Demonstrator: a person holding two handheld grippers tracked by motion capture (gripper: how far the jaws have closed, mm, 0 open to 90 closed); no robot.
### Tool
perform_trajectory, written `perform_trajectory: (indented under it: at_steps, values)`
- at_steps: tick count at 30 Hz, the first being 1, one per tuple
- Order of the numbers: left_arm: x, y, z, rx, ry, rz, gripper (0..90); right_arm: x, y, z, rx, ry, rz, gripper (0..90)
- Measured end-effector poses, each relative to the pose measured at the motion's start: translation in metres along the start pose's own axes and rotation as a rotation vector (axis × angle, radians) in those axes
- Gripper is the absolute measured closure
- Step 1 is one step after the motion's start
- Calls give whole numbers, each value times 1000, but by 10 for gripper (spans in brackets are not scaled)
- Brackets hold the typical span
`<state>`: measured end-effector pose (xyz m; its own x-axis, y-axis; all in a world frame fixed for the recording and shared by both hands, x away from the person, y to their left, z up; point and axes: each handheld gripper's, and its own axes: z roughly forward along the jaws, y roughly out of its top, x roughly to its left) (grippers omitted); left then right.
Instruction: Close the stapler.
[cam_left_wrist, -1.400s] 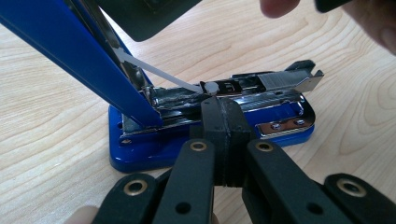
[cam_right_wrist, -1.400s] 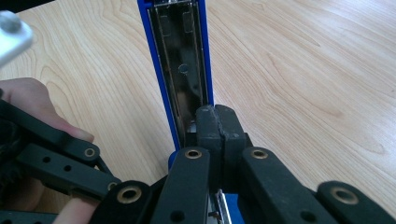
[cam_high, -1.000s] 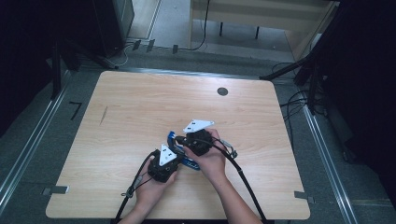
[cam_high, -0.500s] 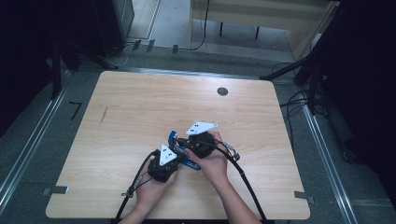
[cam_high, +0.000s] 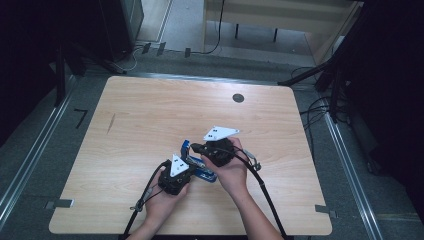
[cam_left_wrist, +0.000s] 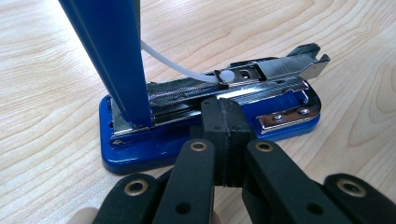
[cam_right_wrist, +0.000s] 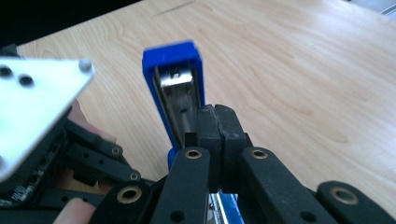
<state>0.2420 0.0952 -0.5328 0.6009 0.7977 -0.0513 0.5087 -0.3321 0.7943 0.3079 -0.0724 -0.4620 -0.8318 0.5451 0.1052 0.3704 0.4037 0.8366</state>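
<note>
**Open blue stapler between my two closed hand-held grippers**

From the high view, I see the wooden tabletop (cam_high: 150, 115) with a small dark round hole (cam_high: 238, 98) near its far edge. My left hand-held gripper (cam_high: 184, 161) and my right hand-held gripper (cam_high: 196, 148) meet near the front middle of the tabletop, close together. The blue stapler (cam_high: 202, 172) lies just between them, its base flat on the wood and its lid (cam_high: 185, 146) standing up. A grey three-cornered plate tops each hand-held gripper, and a black cable trails from each back toward me.

In the left gripper view, my left hand-held gripper (cam_left_wrist: 223, 119) has its jaws pressed together with nothing between them. The tips sit right at the long side of the stapler's blue base (cam_left_wrist: 140, 149); I cannot tell whether they touch it. The blue lid (cam_left_wrist: 112, 56) rises steeply at the left. The metal staple channel (cam_left_wrist: 261, 74) lies open along the base, and a thin white strip (cam_left_wrist: 177, 65) curves from behind the lid down to it.

In the right gripper view, my right hand-held gripper (cam_right_wrist: 215, 123) is also closed, jaws together and empty. The tips lie against or just beside the raised lid (cam_right_wrist: 173, 84), whose shiny metal inside faces me. My left hand-held gripper's grey plate (cam_right_wrist: 32, 107) shows at the left.
</note>
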Motion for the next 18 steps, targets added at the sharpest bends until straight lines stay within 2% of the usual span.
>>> perform_trajectory:
  at_steps: [6, 18]
  values:
    - [0, 0, 0, 5, -1, 7, 900, -2, 17, -8, -27, -10, -10, 900]
    - [-1, 0, 0, 5, -4, 2, 900, 9, 46, -8, -63, -9, -35, 900]
